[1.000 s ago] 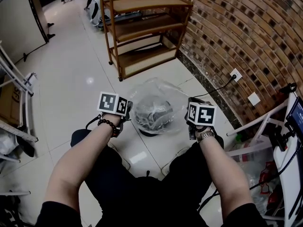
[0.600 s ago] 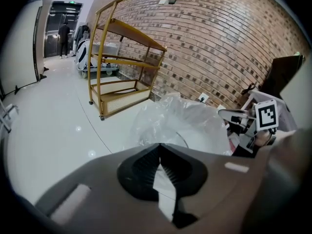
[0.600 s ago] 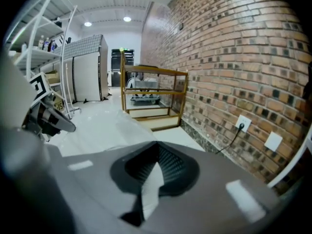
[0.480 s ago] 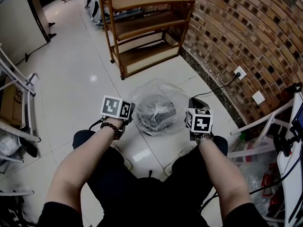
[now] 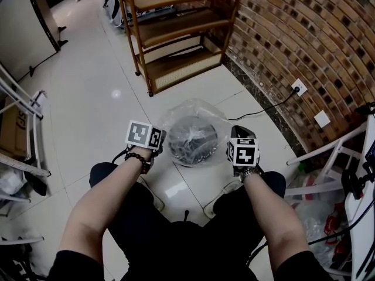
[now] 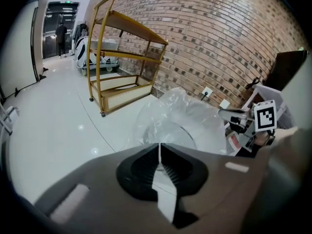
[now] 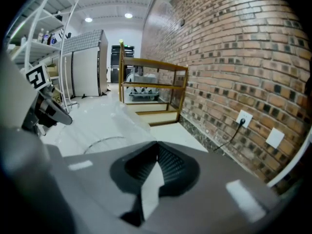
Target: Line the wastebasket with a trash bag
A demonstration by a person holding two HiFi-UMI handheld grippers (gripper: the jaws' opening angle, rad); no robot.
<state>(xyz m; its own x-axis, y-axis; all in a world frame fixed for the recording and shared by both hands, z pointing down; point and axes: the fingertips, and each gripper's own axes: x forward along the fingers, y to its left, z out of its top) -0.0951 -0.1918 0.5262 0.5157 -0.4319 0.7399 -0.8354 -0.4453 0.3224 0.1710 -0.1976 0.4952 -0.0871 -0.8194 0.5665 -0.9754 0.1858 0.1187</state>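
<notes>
A clear trash bag [image 5: 195, 111] is draped over a round dark wastebasket [image 5: 188, 144] on the floor between my knees. My left gripper [image 5: 158, 138] is at the basket's left side and pinches a strip of the bag's film; its jaws are just starting to open. My right gripper [image 5: 234, 134] is at the basket's right side, shut on the bag's film too. In the left gripper view the bag [image 6: 183, 115] billows beyond the closed jaws of the left gripper [image 6: 159, 145]. In the right gripper view the film [image 7: 124, 123] stretches ahead of the right gripper [image 7: 157, 143].
A wooden shelf cart [image 5: 176, 34] stands beyond the basket. A brick wall [image 5: 304, 34] with a socket and cord [image 5: 297, 88] runs along the right. White rack frames [image 5: 23, 133] stand at the left, and equipment with cables [image 5: 351, 174] at the right.
Both grippers have come down beside the basket, drawing the bag lower over its rim. The bag's puffed top sits flatter now.
</notes>
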